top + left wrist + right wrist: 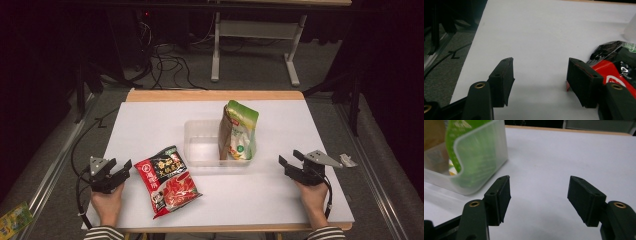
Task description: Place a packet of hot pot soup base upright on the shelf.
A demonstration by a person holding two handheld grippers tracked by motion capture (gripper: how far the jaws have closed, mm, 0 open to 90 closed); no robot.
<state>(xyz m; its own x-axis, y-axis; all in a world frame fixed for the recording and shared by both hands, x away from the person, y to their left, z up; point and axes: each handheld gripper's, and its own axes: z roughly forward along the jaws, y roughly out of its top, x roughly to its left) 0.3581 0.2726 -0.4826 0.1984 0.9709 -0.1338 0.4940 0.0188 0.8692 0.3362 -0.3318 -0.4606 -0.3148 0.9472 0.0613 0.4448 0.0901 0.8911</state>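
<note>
A red snack pouch [167,180] lies flat on the white table top [150,125], front left of centre. My left gripper [121,165] rests just left of it, open and empty. In the left gripper view the red pouch [616,72] sits just beyond the right jaw of the left gripper [540,65], outside the gap. A green pouch [239,132] stands upright at the right end of a clear plastic bin [200,145]. My right gripper [289,156] is low over the table to the right of the bin, open, nothing between its jaws. In the right gripper view, the bin's corner [489,150] with the green pouch [461,125] lies beyond the right gripper [540,181], to its left.
The bin's left part holds nothing. A wooden strip [215,95] edges the table's far side. Cables [170,65] and a grey stand [252,30] occupy the floor beyond. A small green packet [15,217] lies on the floor at the lower left.
</note>
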